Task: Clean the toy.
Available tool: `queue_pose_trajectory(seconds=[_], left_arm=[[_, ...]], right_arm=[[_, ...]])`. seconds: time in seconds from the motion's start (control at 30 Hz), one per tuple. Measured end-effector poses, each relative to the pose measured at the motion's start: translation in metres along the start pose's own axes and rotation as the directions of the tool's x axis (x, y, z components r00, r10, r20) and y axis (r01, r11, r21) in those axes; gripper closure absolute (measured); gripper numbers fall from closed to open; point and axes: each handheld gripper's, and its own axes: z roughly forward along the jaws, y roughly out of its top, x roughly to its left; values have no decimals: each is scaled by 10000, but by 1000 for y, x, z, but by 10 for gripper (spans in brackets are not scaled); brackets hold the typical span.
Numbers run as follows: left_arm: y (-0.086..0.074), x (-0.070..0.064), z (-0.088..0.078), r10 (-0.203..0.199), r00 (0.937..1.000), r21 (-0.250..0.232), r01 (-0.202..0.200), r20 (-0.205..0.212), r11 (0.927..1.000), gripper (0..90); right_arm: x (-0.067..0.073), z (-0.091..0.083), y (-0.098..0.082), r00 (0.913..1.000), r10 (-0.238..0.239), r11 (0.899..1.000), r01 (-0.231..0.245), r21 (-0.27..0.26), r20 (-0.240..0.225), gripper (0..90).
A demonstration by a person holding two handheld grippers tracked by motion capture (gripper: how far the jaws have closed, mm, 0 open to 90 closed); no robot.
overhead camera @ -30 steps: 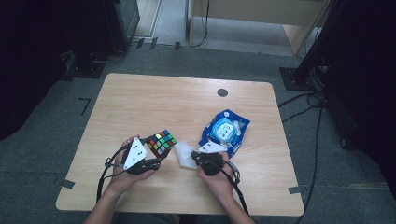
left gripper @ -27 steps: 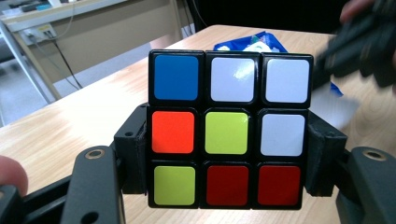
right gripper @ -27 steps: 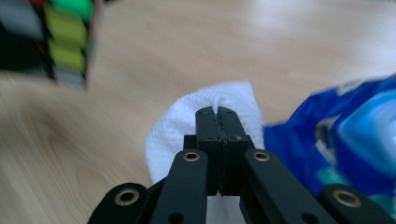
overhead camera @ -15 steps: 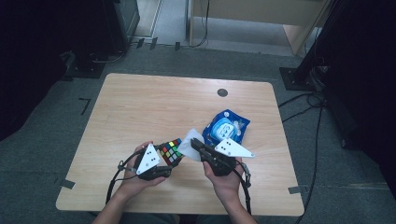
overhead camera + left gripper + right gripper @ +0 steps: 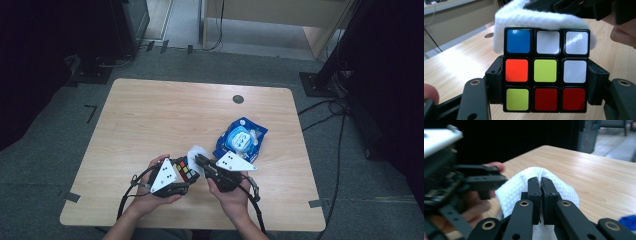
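Note:
My left gripper (image 5: pixel 186 175) is shut on a Rubik's cube (image 5: pixel 184 169), held just above the table's front. In the left gripper view the cube (image 5: pixel 546 70) fills the space between the jaws, showing blue, white, orange, yellow-green and red stickers. My right gripper (image 5: pixel 200 161) is shut on a folded white wipe (image 5: pixel 196 151), which lies over the top edge of the cube (image 5: pixel 534 20). In the right gripper view the wipe (image 5: pixel 524 187) bulges around the pinched jaws, and the left gripper (image 5: pixel 477 180) sits close at the left.
A blue wipe packet (image 5: pixel 240 139) lies on the wooden table (image 5: pixel 165 115) just behind the right hand. A small dark round grommet (image 5: pixel 238 99) sits near the far edge. Cables trail from both grippers toward the front edge.
The right gripper has lifted the wipe off the table and carried it left to the cube. The left hand has brought the cube right, toward the wipe.

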Motion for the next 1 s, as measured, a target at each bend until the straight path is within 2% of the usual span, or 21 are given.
queue_pose_trajectory(seconds=[0.1, 0.2, 0.3, 0.47, 0.5, 0.57, 0.6, 0.77, 0.87, 1.0], left_arm=[[2, 1, -3, -56, 9999, -215, 54, -85, 9998, 338], [3, 4, -6, -105, 9998, -308, 99, -178, 9995, 338], [2, 9, -8, -284, 9991, -369, 272, -329, 9989, 338], [0, 11, -8, -440, 9985, -308, 431, -320, 9986, 339], [0, 10, -7, -395, 9987, -234, 388, -308, 9990, 338], [0, 8, -6, -365, 9990, -217, 360, -271, 9991, 338], [0, 7, -4, -344, 9992, -207, 340, -197, 9992, 339], [2, 3, -3, -200, 9997, -150, 198, -128, 9997, 339], [5, 1, -4, -129, 9997, -208, 125, -215, 9997, 338], [7, 5, -9, -244, 9992, -414, 231, -328, 9989, 338]], right_arm=[[-5, 0, -2, 9990, -33, 9999, 27, 128, 451, 891], [-9, -1, -3, 9988, 76, 9997, -87, 216, 491, 894], [-8, -2, -2, 9987, -67, 9995, 51, 306, 501, 896], [-3, -3, 0, 9992, -302, 9993, 297, 218, 250, 896], [3, -3, 1, 9987, -505, 9987, 504, 74, 59, 897], [5, -3, 2, 9986, -535, 9986, 535, 42, -24, 896], [10, -4, 4, 9973, -726, 9973, 725, -60, -90, 896], [10, -4, 4, 9979, -641, 9978, 639, -170, -118, 895], [3, -3, 2, 9988, -486, 9987, 487, -134, 98, 891], [-5, -4, 1, 9990, -259, 9997, 258, 40, 378, 891]])
